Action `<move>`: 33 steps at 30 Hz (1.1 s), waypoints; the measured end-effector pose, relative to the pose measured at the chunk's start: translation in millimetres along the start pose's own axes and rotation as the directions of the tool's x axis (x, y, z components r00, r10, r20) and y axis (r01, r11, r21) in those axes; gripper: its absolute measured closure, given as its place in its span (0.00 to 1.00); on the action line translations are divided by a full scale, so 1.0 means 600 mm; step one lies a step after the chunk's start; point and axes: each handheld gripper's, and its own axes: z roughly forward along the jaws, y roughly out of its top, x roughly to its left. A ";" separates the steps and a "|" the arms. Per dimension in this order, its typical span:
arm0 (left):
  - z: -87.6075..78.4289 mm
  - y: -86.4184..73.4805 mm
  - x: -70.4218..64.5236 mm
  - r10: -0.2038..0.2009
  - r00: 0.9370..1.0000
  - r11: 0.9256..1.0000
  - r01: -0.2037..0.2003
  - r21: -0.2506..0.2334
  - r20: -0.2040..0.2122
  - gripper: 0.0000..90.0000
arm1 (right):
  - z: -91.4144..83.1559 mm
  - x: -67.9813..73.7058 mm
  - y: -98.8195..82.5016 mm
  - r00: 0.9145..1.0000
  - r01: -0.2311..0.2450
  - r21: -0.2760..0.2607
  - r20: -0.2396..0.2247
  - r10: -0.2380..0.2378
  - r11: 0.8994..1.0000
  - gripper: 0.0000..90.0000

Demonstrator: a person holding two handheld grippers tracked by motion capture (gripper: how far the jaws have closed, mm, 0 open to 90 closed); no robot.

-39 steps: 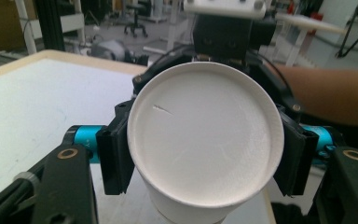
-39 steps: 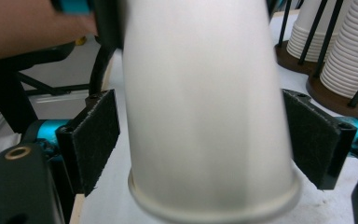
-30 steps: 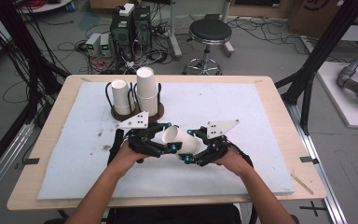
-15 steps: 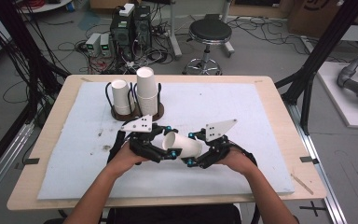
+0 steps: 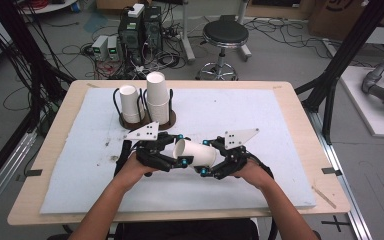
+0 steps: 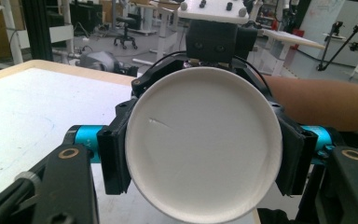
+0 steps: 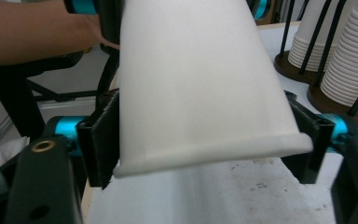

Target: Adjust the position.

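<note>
A white paper cup (image 5: 196, 154) lies on its side, held in the air over the mat between both hands. My left gripper (image 5: 181, 150) has it by the base end. In the left gripper view the cup's round bottom (image 6: 200, 149) faces the camera with a black pad tight against each side; these jaws have just been closing on it. My right gripper (image 5: 205, 157) holds the rim end. In the right gripper view the cup's wall (image 7: 200, 84) runs away from the camera, and the right gripper (image 7: 209, 140) presses on it just behind the rolled rim.
A dark wire cup holder (image 5: 147, 120) stands at the back left of the white mat (image 5: 260, 115), holding a short cup stack (image 5: 129, 102) and a taller one (image 5: 157, 95). A black stool (image 5: 225, 35) and cables lie on the floor beyond the table.
</note>
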 end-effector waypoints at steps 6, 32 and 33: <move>-0.001 0.000 -0.001 -0.009 0.998 1.000 0.010 0.025 -0.054 0.28 | -0.003 -0.002 0.003 1.000 0.017 0.058 0.005 -0.017 0.998 0.31; 0.002 -0.005 -0.006 0.021 0.999 0.999 -0.019 0.042 -0.039 0.29 | -0.014 -0.002 0.006 0.999 0.038 0.072 -0.006 -0.038 0.997 0.31; 0.003 -0.006 -0.007 0.011 0.999 0.999 -0.009 0.049 -0.049 0.23 | -0.014 -0.002 0.006 0.999 0.044 0.089 0.003 -0.044 0.995 0.31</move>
